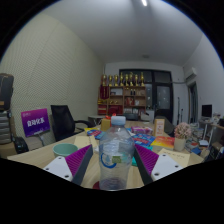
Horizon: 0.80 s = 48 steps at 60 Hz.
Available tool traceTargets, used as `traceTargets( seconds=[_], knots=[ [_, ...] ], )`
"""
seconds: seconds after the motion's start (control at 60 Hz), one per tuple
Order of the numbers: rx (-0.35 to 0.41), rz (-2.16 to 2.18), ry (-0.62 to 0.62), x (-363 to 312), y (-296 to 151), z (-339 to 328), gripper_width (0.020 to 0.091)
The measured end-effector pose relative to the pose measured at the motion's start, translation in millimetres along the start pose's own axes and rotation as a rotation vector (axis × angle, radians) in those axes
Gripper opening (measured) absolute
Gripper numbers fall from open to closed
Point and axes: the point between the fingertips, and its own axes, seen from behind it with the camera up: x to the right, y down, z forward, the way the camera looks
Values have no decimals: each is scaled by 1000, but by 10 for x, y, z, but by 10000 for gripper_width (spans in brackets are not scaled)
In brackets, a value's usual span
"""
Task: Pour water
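The gripper had its two fingers closed against the sides of a clear plastic water bottle, which stood upright between the magenta pads, its blue cap topmost. Beyond lay a wooden table with a green lid; farther off stood a black chair and shelves.

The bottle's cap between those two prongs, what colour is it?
Blue; the bottle itself is clear. The gripper view shows it best.
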Motion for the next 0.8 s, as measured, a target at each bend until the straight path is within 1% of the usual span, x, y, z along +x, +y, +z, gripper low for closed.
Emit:
traceTargets(
  seconds=[0.117,0.3,0.4,0.533,0.8],
  knots=[
    [-13,35,-4,10,15,-143,851],
    [-69,87,-17,-86,205,-516,845],
    [-106,85,-8,-146,389,-925,844],
    [-116,68,7,-317,559,-1587,842],
    [-120,34,56,-561,547,-2685,844]
  ],
)
